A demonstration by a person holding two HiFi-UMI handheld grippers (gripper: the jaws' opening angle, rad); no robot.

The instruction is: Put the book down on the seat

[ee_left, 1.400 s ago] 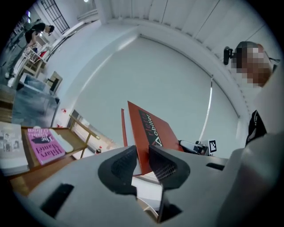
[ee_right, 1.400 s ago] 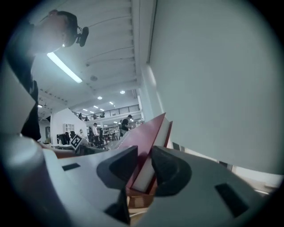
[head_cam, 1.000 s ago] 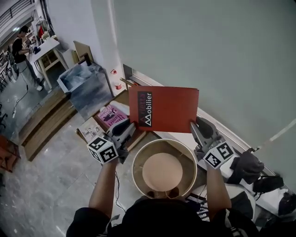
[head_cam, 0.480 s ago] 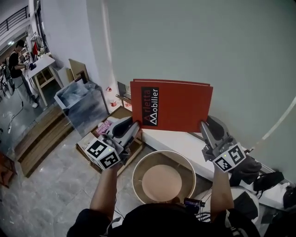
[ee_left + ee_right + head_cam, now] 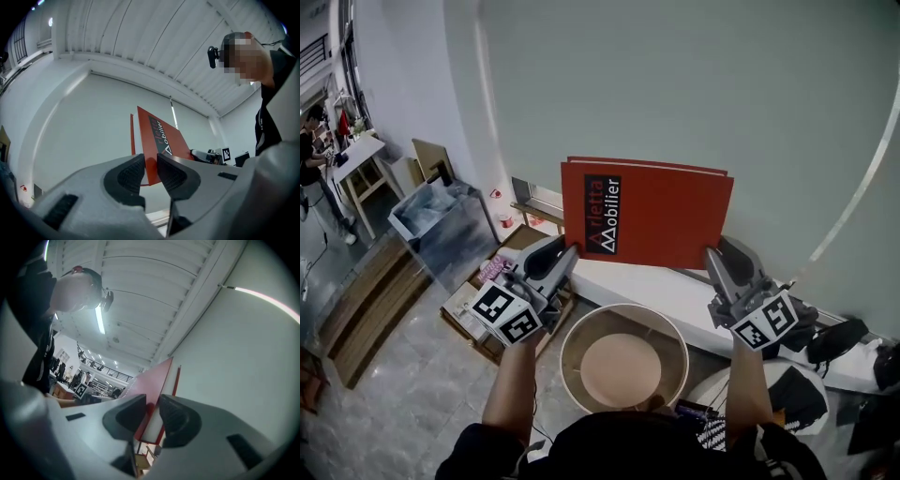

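Observation:
A large red book (image 5: 661,214) with white lettering on a black label is held upright in the air in front of the pale green wall. My left gripper (image 5: 569,249) is shut on its lower left corner and my right gripper (image 5: 710,253) on its lower right corner. The left gripper view shows the red cover (image 5: 161,143) clamped between the dark pads, and the right gripper view shows the book's edge (image 5: 154,390) caught between its jaws. Below the book stands a round stool with a tan seat (image 5: 621,369) inside a pale wooden rim (image 5: 572,342).
A white bench (image 5: 675,291) runs along the wall behind the stool, with dark bags (image 5: 839,339) at its right end. A grey crate (image 5: 441,225) and a low box of books (image 5: 483,295) stand at the left. A person works at a far table (image 5: 352,159).
Both grippers have lifted the book higher and kept it upright. The view has swung right, so the crate and the box of books have slid left.

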